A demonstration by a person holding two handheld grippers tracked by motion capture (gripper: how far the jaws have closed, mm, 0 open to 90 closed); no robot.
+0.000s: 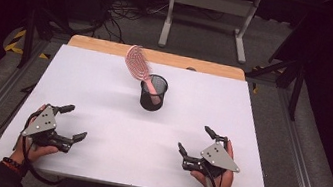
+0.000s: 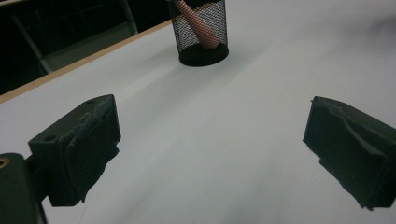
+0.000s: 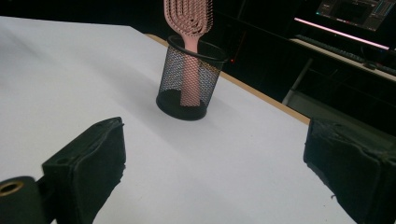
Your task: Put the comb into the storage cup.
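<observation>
The high view looks forward and down from above the person's side of the desk [image 1: 104,89], taking in the whole white top and the floor beyond. The left claw [image 2: 210,154] camera sits low over the desk, facing the mesh cup [image 2: 203,32] from near. The right claw [image 3: 215,168] camera is equally low, facing the same cup [image 3: 189,79] and hairbrush [image 3: 189,18]. All three share the cup [image 1: 153,93]

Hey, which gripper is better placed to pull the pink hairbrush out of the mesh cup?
Slightly the left gripper, as a judgement. Both are open and about equally far from the cup, but the hairbrush head leans toward the left side.
</observation>
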